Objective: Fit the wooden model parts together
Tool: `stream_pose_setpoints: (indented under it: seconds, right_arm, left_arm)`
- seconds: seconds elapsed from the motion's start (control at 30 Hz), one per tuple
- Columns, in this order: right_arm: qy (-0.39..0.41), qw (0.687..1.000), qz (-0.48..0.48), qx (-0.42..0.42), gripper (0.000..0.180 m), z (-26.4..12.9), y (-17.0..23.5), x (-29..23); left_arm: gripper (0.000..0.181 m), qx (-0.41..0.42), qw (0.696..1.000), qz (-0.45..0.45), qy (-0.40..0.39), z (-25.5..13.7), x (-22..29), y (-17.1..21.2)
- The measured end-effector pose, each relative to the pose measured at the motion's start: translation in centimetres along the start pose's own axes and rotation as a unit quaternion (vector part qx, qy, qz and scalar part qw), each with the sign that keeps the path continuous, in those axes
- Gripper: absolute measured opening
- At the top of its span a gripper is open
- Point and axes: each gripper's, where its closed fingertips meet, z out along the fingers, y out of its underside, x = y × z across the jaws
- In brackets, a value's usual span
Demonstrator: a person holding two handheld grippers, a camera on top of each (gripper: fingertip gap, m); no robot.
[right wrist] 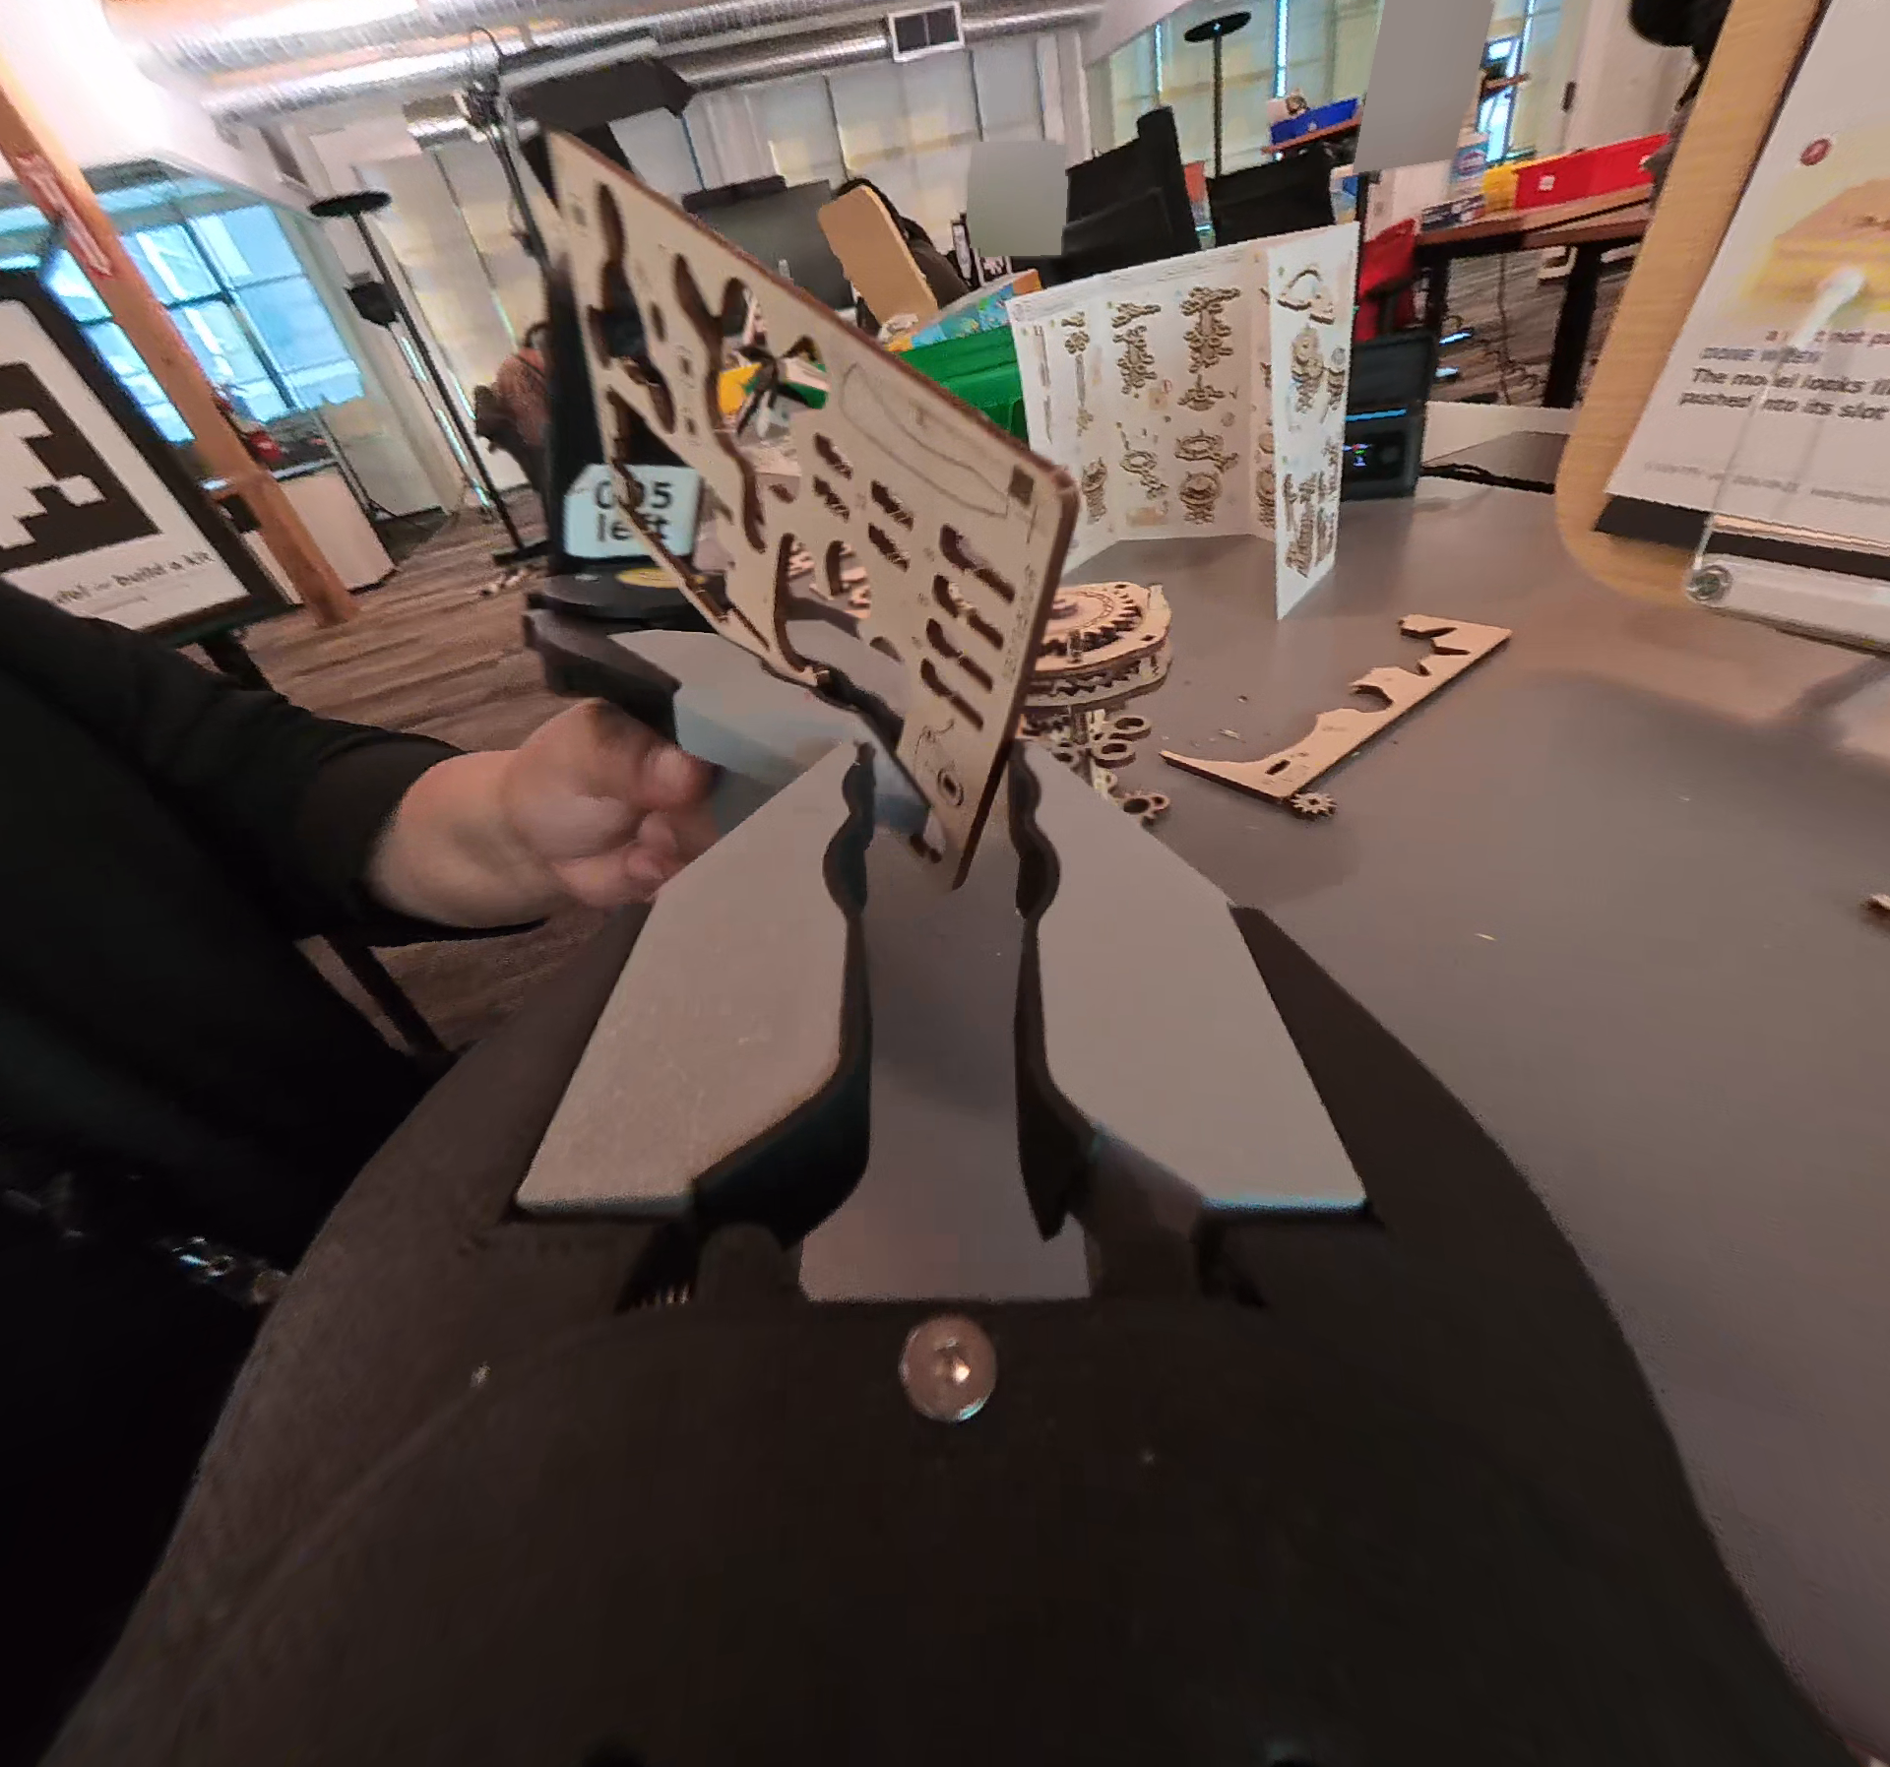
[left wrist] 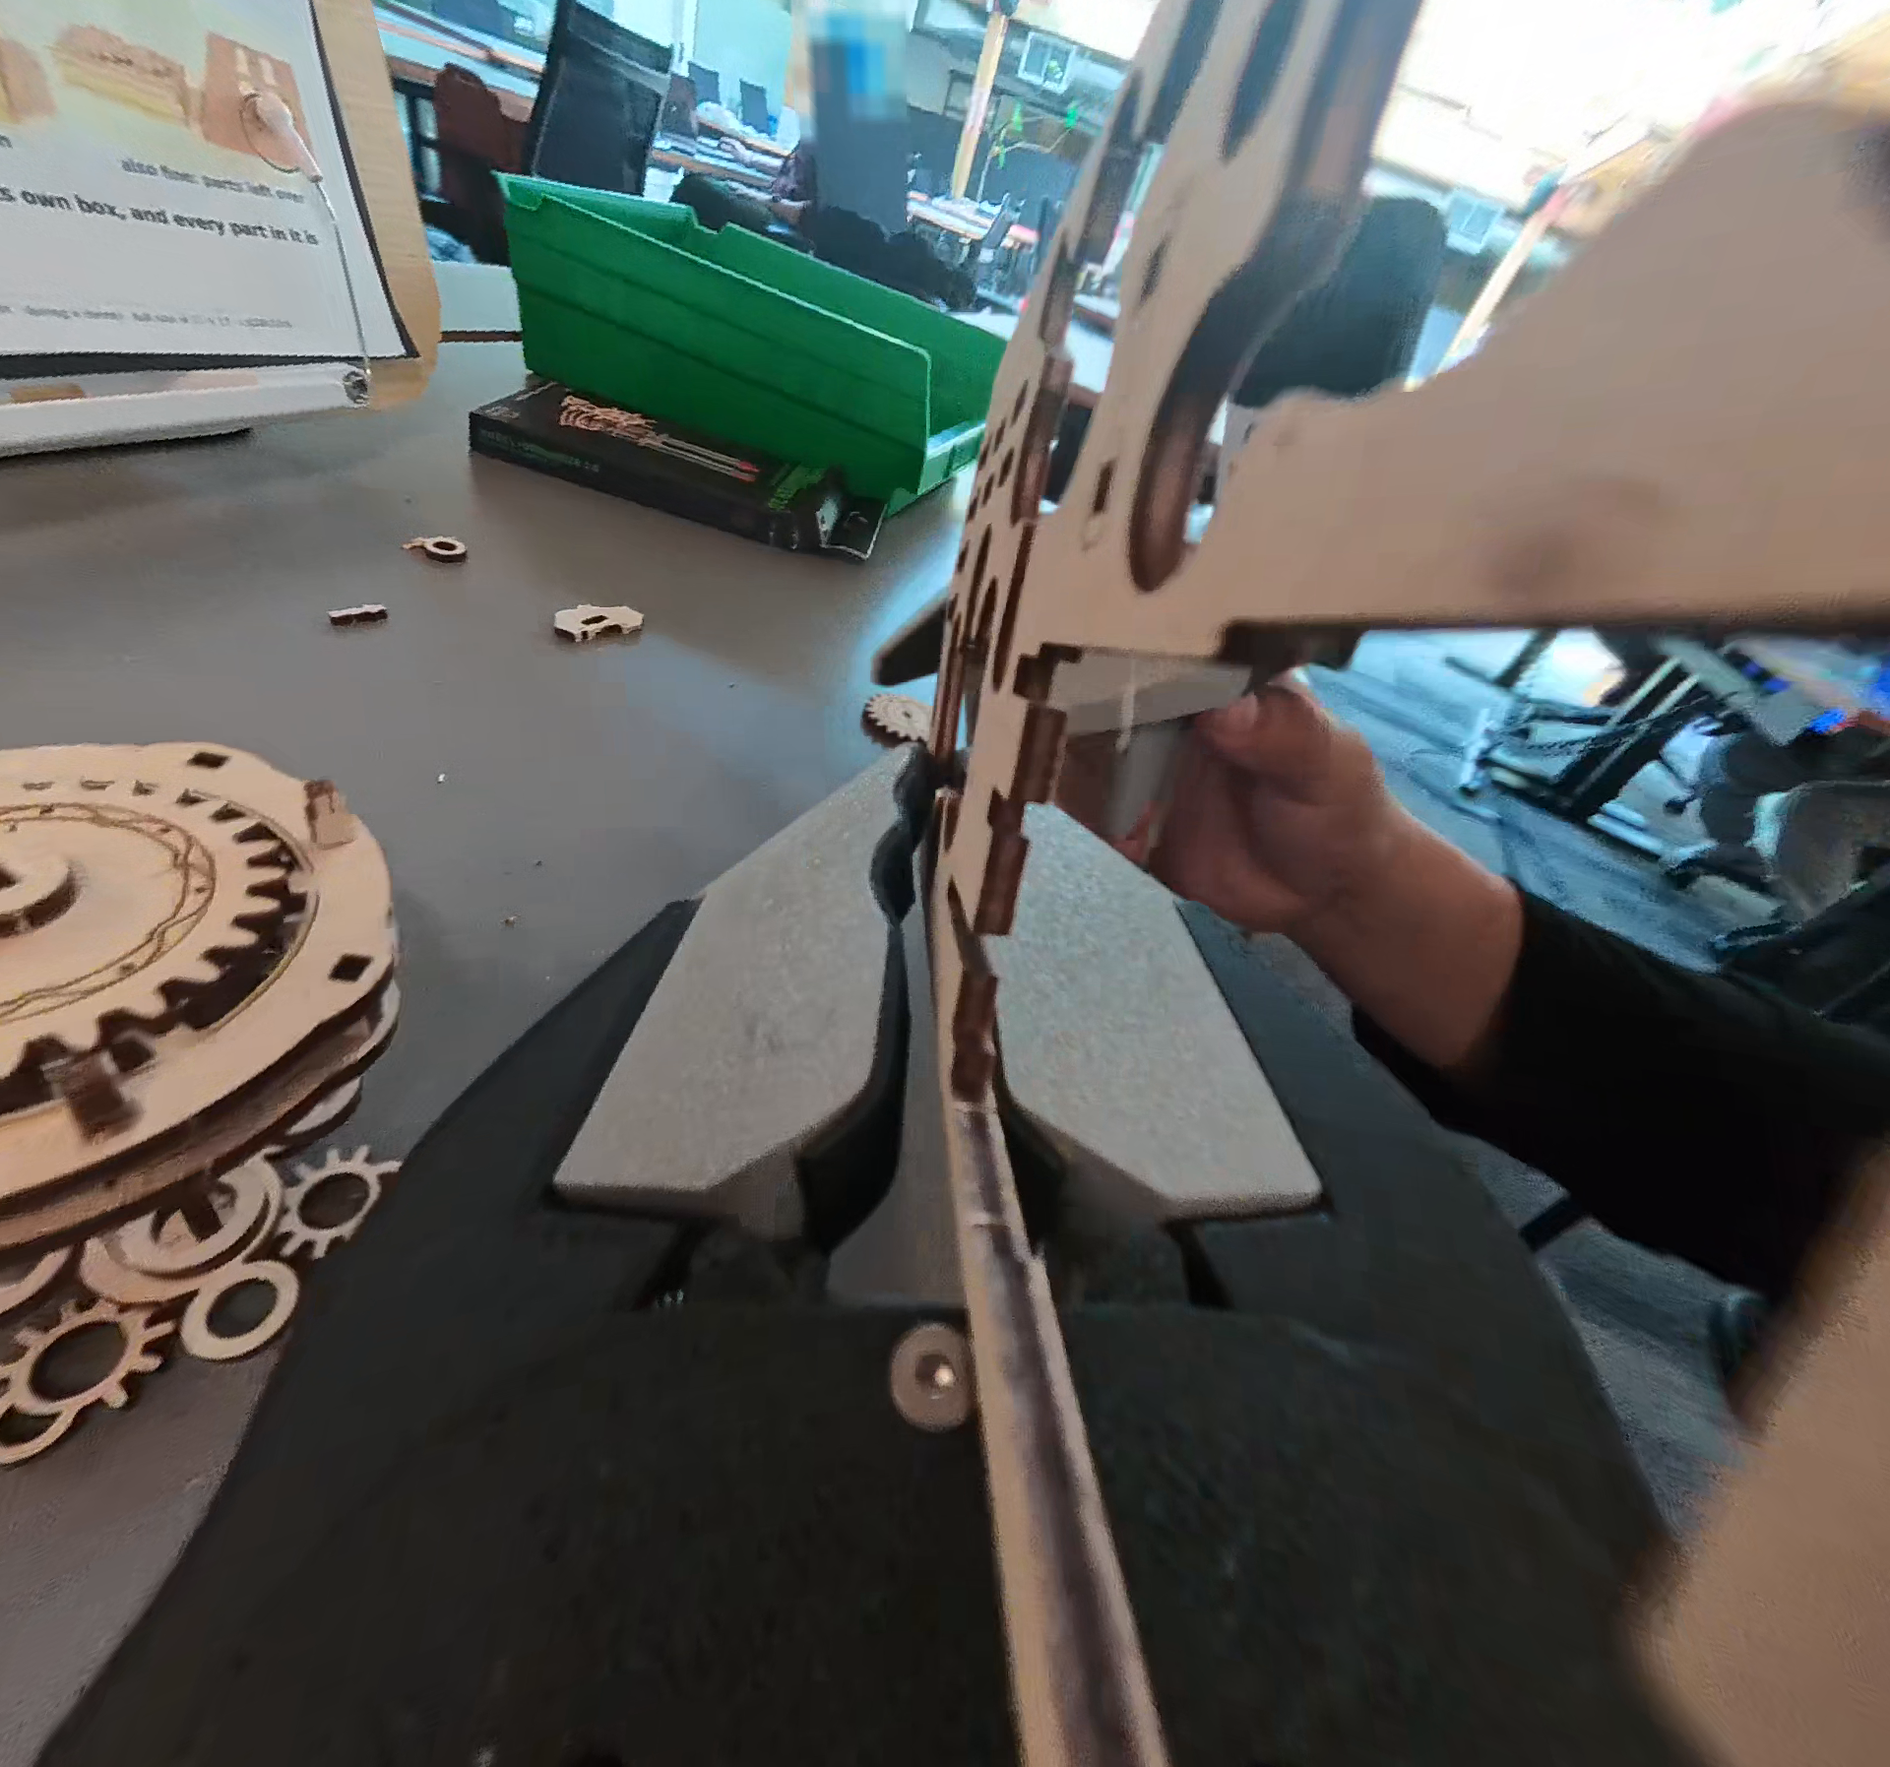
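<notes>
Two hand-held grippers were in view, the left hand-held gripper (left wrist: 926,859) and the right hand-held gripper (right wrist: 936,828). One punched-out plywood sheet (right wrist: 818,491) stood between them. One round geared wooden model (left wrist: 153,982) sat on the grey surface (left wrist: 614,797), with about five loose gear rings (left wrist: 235,1299) heaped at the model's foot. Beyond the model lay three small loose wooden bits (left wrist: 598,622), one green bin (left wrist: 736,337) and one dark flat box (left wrist: 665,470). One broken-off plywood strip (right wrist: 1340,716) and one folded instruction sheet (right wrist: 1197,409) lay beside the model.
</notes>
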Motion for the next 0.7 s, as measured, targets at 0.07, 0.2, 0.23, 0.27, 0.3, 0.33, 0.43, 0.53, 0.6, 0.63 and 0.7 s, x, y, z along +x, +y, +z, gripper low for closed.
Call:
stream_pose_setpoints:
  seconds: [0.07,0.2,0.23,0.27,0.3,0.33,0.43,0.53,0.6,0.63,0.7]
  right_arm:
    - [0.004,1.0,0.014,-0.002,0.018,-0.14,0.08,0.08]
    - [-0.006,0.999,0.042,0.015,0.014,-0.18,-0.15,-0.05]
    - [-0.013,0.999,0.047,0.019,0.016,-0.15,-0.24,-0.17]
    - [-0.018,0.998,0.051,0.022,0.016,-0.12,-0.32,-0.24]
    - [-0.02,0.998,0.055,0.025,0.016,-0.09,-0.37,-0.18]
    - [-0.022,0.998,0.059,0.024,0.013,-0.04,-0.32,-0.12]
    - [-0.033,0.997,0.069,0.016,0.006,0.05,-0.14,-0.09]
    - [-0.038,0.997,0.07,0.015,0.005,-0.1,-0.17,0.05]
    - [-0.036,0.997,0.071,0.01,0.003,-0.08,-0.07,0.17]
    - [-0.035,0.997,0.072,0.009,0.003,-0.07,-0.05,0.18]
    - [-0.034,0.997,0.074,0.009,0.003,-0.07,-0.04,0.21]
  left_arm:
    - [0.0,0.01,1.0,-0.024,0.016,-0.42,-0.18,-0.26]
    - [0.0,0.018,0.997,-0.056,0.051,-0.62,-0.08,-0.51]
    - [0.0,0.017,0.997,-0.06,0.055,-0.56,-0.08,-0.5]
    - [0.0,0.018,0.996,-0.064,0.059,-0.51,-0.04,-0.52]
    - [0.0,0.016,0.996,-0.066,0.062,-0.44,0.04,-0.47]
    - [0.0,0.014,0.996,-0.066,0.063,-0.37,0.09,-0.42]
    - [0.0,0.019,0.995,-0.07,0.068,-0.3,0.31,-0.5]
    - [0.0,0.024,0.994,-0.079,0.07,-0.35,0.31,-0.57]
    - [0.0,0.028,0.995,-0.079,0.063,-0.41,0.1,-0.64]
    - [0.0,0.028,0.995,-0.079,0.062,-0.42,0.08,-0.63]
    - [0.0,0.028,0.995,-0.078,0.06,-0.41,0.06,-0.63]
